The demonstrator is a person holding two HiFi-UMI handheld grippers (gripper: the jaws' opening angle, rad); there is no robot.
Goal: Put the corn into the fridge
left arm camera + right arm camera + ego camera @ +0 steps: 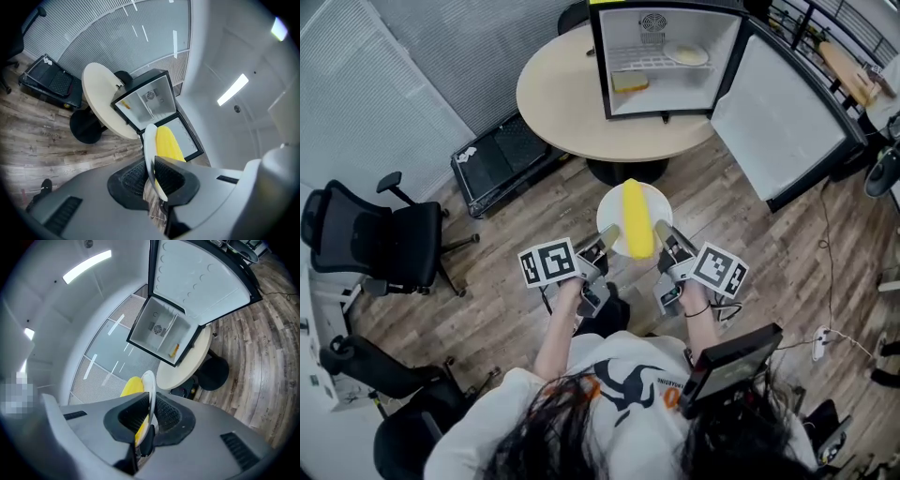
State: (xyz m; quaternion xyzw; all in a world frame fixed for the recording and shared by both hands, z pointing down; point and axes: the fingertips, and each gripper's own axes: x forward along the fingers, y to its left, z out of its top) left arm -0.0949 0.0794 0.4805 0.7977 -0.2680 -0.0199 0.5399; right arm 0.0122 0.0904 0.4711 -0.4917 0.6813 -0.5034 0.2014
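My left gripper has its jaws shut on the near-left rim of the plate, and my right gripper is clamped the same way on the near-right rim. Each gripper view shows the thin white edge pinched between the ribbed pads. The corn lies loose along the middle of the plate, pointing away from me, with nothing gripping it.

I judge the plate to be stiff and smooth. It would probably break if it dropped, and a narrow rim bite like this could slip. The cob looks light, but it is round, so I expect it to roll if either side dips. Holding the rim on two sides seems right to me, since squeezing the corn itself would gain nothing.

Both forearms reach forward from my body. The grippers are angled inward toward each other, with the marker cubes turned outward. The plate hangs over the wood floor, well short of the table. The fridge stands on that table with its door swung wide to the right.
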